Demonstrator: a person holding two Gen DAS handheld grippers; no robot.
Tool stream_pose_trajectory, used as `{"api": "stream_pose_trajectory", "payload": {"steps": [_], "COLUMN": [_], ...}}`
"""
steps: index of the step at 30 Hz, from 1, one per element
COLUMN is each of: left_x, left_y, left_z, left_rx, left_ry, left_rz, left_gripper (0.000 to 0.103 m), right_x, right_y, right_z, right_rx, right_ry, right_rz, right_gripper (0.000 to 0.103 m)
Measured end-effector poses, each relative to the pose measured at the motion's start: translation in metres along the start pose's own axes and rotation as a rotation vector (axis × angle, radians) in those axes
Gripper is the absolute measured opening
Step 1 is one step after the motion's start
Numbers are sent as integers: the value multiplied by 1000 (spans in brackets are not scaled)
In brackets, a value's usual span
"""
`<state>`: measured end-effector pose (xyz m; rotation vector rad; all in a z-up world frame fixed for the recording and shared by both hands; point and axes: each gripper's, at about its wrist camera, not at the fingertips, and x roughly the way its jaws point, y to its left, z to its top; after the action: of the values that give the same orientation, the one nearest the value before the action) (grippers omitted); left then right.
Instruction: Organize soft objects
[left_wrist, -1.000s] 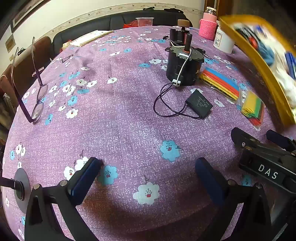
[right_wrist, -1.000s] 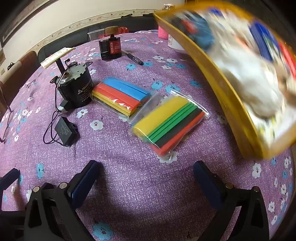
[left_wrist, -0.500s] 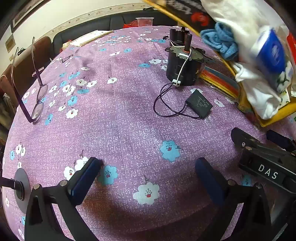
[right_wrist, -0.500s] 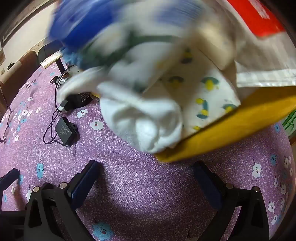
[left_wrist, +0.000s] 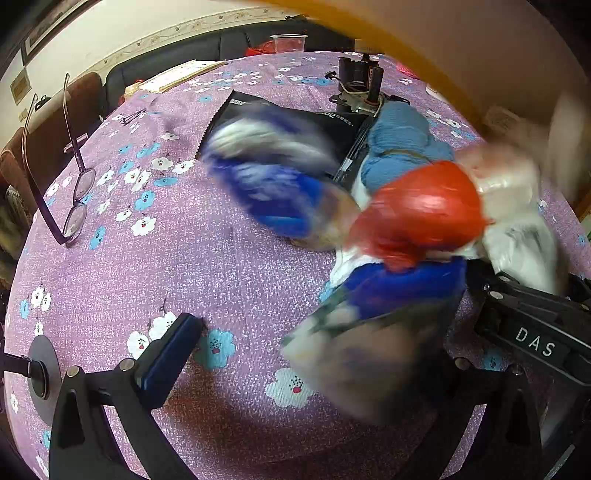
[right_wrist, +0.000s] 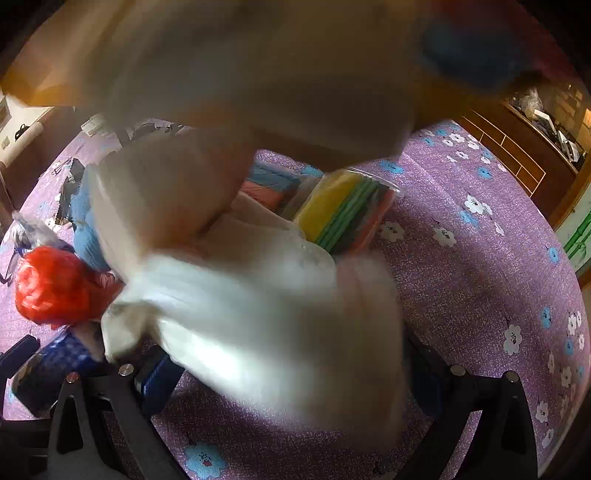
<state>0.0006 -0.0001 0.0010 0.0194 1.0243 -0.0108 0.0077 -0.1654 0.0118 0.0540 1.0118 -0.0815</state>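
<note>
Soft things are tumbling out of a tipped yellow tray (left_wrist: 406, 40) onto the purple flowered tablecloth (left_wrist: 184, 258). In the left wrist view I see a red bag (left_wrist: 424, 203), a blue towel (left_wrist: 402, 147), blurred blue and white packets (left_wrist: 273, 177) and a black pouch (left_wrist: 325, 118). In the right wrist view blurred white cloths (right_wrist: 258, 302) fill the middle, with the red bag (right_wrist: 51, 288) at the left. My left gripper (left_wrist: 314, 350) is open and empty; its right finger is hidden behind falling items. My right gripper (right_wrist: 295, 384) is open, with the cloth landing between its fingers.
Eyeglasses (left_wrist: 74, 206) stand at the table's left. A black motor (left_wrist: 358, 85) stands at the back, with a plastic cup (left_wrist: 288, 42) beyond it. Bags of coloured sleeves (right_wrist: 343, 210) lie behind the white cloths. A wooden cabinet (right_wrist: 517, 147) is to the right.
The yellow tray has tipped over the table and its soft contents have spilled out, covering the motor's cable, adapter and the coloured bags. Both grippers have stayed in place.
</note>
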Motion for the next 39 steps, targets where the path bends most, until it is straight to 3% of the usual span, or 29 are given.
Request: {"api": "stream_pose_trajectory", "payload": {"steps": [39], "left_x": [0], "left_y": [0], "left_z": [0], "left_rx": [0], "left_ry": [0], "left_rz": [0], "left_gripper": [103], "right_x": [1], "right_y": [5], "right_z": [0], "right_rx": [-19], "right_ry": [0], "right_rz": [15], "right_gripper": [102]}}
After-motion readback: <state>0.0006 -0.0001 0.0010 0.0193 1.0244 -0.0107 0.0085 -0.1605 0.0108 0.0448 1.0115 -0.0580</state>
